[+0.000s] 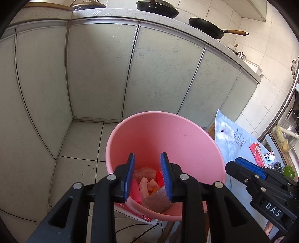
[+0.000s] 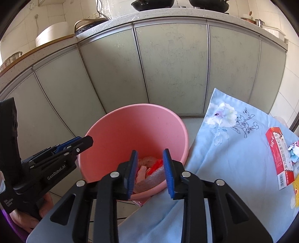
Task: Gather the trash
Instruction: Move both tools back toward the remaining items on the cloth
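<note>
The pink bin (image 2: pixel 134 130) fills the frame's centre, wrappers heaped inside. At right, on the blue cloth (image 2: pixel 233 149), the red carton (image 2: pixel 280 158) looks light and crushable; pinch its long edges. Both the left gripper (image 1: pixel 147 173) and right gripper (image 2: pixel 150 168) gape, empty.

Grey-green cabinet doors (image 1: pixel 104 71) fill the upper frame — two black woks (image 1: pixel 205 28) sit on the tabletop (image 1: pixel 119 14) above, top right; pale floor tiles (image 1: pixel 80 142) lower left.

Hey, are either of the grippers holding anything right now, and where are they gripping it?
Nothing. The left gripper and right gripper are both open and empty above the pink bin.
</note>
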